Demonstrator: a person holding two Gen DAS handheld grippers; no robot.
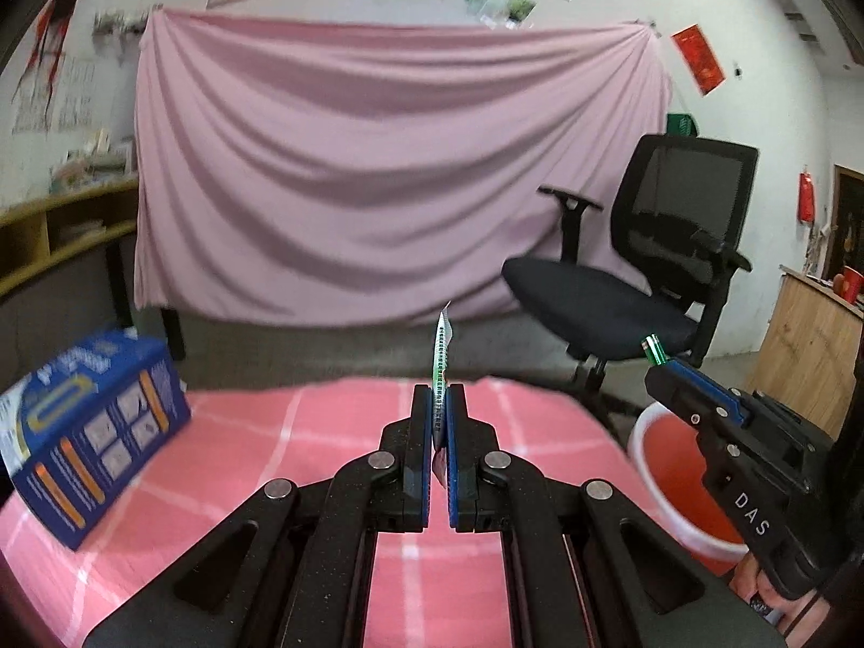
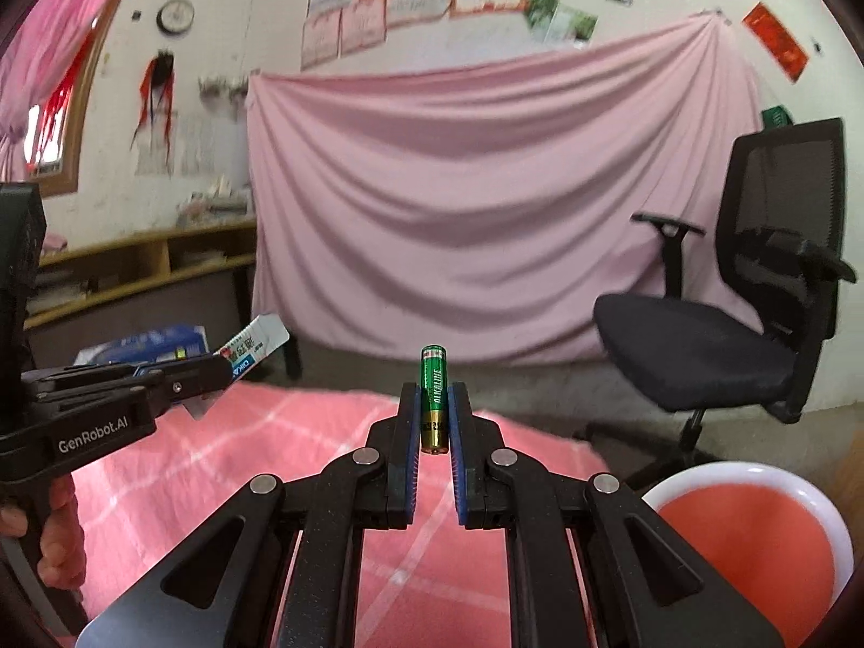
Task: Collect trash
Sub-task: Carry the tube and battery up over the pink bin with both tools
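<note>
My left gripper [image 1: 440, 397] is shut on a thin flat wrapper [image 1: 441, 356], held edge-on above the pink checked table [image 1: 345, 432]. From the right wrist view the same wrapper [image 2: 251, 348] sticks out of the left gripper [image 2: 216, 370] and shows white with blue print. My right gripper [image 2: 433, 397] is shut on a green and gold alkaline battery [image 2: 433, 394], held upright above the table [image 2: 281, 432]. In the left wrist view the right gripper [image 1: 667, 364] is at the right with the battery's tip [image 1: 653, 351] showing. A red bin with a white rim [image 2: 756, 529] stands low at the right.
A blue printed box [image 1: 92, 432] sits at the table's left. The bin [image 1: 680, 475] is beside the table's right edge. A black office chair [image 1: 648, 270] stands behind it. A pink cloth [image 1: 399, 173] hangs on the back wall. Wooden shelves [image 1: 65, 227] are at the left.
</note>
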